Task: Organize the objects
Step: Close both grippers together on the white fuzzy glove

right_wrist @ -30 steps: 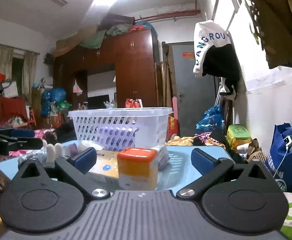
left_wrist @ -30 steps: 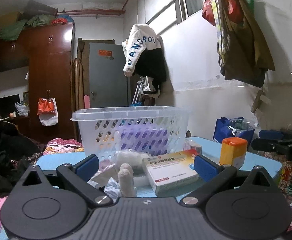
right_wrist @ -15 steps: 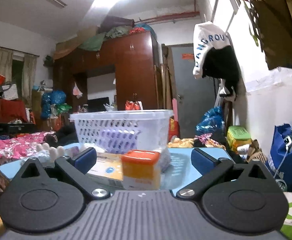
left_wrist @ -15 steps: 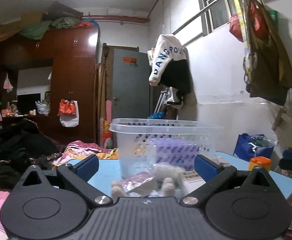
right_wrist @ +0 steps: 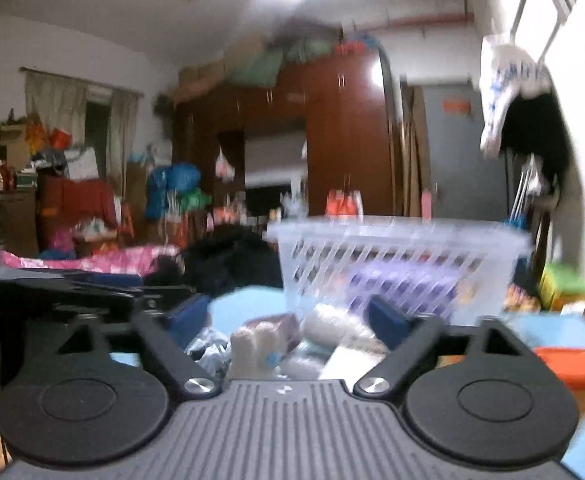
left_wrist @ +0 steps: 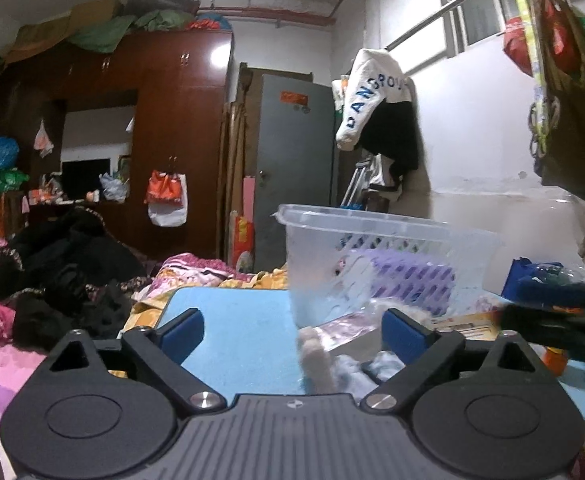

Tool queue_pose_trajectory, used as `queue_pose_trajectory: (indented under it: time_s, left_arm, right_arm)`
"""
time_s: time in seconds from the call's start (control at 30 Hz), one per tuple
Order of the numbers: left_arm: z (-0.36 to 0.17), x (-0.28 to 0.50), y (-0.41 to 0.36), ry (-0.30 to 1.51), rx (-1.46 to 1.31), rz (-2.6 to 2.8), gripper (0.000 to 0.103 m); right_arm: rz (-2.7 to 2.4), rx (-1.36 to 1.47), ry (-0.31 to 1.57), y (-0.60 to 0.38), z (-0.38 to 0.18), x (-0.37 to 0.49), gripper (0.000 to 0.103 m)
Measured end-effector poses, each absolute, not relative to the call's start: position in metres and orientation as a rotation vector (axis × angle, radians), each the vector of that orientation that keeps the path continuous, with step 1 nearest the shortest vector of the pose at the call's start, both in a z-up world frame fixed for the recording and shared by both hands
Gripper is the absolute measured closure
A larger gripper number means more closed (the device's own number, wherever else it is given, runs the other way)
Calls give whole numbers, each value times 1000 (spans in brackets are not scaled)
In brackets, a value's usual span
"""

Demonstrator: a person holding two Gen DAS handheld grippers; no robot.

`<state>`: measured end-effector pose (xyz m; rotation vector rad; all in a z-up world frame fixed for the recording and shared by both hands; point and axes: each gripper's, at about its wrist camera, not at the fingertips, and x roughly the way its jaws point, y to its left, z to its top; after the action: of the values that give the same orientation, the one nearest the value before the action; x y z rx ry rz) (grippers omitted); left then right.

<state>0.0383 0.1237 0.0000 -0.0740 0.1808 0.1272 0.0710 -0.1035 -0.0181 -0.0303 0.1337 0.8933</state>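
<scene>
- Nearest the lenses, the left gripper [left_wrist: 292, 330] and the right gripper [right_wrist: 288, 320] are both seen with jaws apart and closing; loose items lie in the gap between the pads, but no pad is seen pressing on anything.
- Just beyond the fingertips, on the blue table [left_wrist: 232, 328], a heap is found: a white rolled bundle [left_wrist: 316, 356], clear crinkled packets [right_wrist: 324, 328] and a flat box [left_wrist: 464, 322].
- The bundle and packets are judged light and soft, the film likely slippery; a hold across the bundle's middle is advised, since a pinch on loose film could slide off.
- The box is judged stiff and light, best taken across its short edges.
- To the right, an orange-lidded jar [right_wrist: 568, 368] is shown standing alone on the table; a grip on its body below the lid is suggested.
- Behind the heap, touching or just beside it, the white lattice basket [left_wrist: 392, 264] is set, with a purple lattice container [left_wrist: 408, 276] already inside.
- The jar is shown clearly only by the right wrist view, though that view is blurred; the bare left part of the table is shown only by the left wrist view.
</scene>
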Motion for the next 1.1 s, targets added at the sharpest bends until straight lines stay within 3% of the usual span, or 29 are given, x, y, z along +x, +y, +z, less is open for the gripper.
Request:
queue_pose_trajectory:
  time_s: [0.1,0.47,0.63,0.73,0.9,1.1]
  left_arm:
    - [-4,43,130,197,-96,130,18]
    - [-17,54,126,244,-81,120,35]
    - [-22,58,120,266,-59,110,56]
    - [-22,56,116,265,-49,83,79]
    - [-19,47,110,231,-44,70,85]
    - [-5,38,103,187,-41,55,85]
  right_arm:
    - [884,-51,181,-84,-28,80,40]
    - [892,-117,228,-70,-43,68,56]
    - [905,-129,237,-68,-43,65,70]
    - [909,-147,227,-65,-43,60,77]
    - [928,-140,216,-69,-41,60,85]
    - [931,-128,183,-75,-27,60,87]
